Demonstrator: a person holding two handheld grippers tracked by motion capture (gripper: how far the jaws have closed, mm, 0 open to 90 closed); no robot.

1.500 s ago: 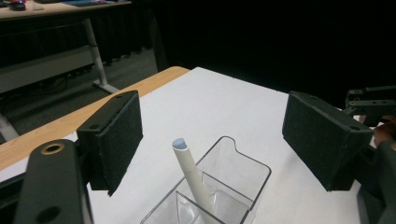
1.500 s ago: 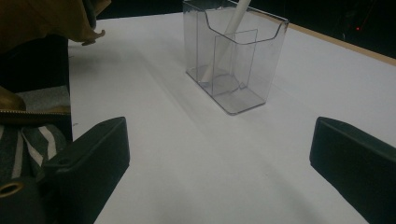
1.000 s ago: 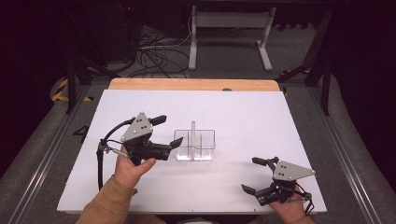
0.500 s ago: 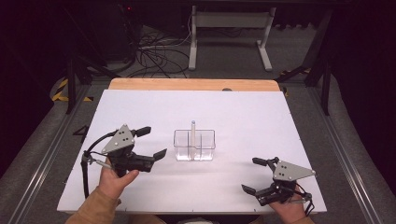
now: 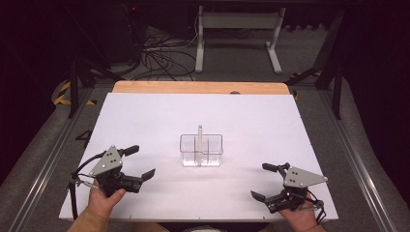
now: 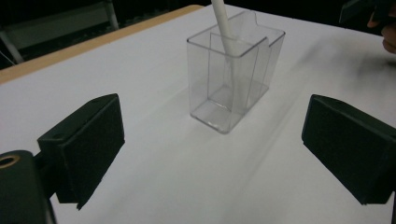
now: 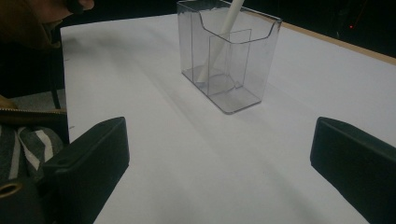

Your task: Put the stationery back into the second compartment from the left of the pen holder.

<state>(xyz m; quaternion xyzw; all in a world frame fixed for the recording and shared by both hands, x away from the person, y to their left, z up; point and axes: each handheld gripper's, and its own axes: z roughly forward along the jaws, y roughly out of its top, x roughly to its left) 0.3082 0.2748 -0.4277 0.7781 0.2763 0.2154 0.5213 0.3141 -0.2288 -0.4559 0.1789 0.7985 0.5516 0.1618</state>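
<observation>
Here, clear holder (image 5: 201,151) between both released grippers, left gripper (image 5: 143,162) just opening, empty

White table top (image 5: 145,121) with wooden far edge (image 5: 198,87), grey carpet floor (image 5: 164,72), tangled black cables (image 5: 159,55), white metal stand (image 5: 237,29), dark room

A clear plastic holder (image 5: 201,151) stands upright on the white table (image 5: 241,121). It is rectangular, open-topped, and split by inner walls into compartments; one long wall has a scooped cut-out in its rim. A white stick (image 5: 199,133) leans inside one compartment, its lower end on the holder's floor, its upper end rising above the rim. The other compartments hold nothing. The holder stands ahead of the left gripper (image 5: 138,164) and well apart from it, and likewise ahead of the right gripper (image 5: 266,181), roughly between the two, touching neither.
</observation>
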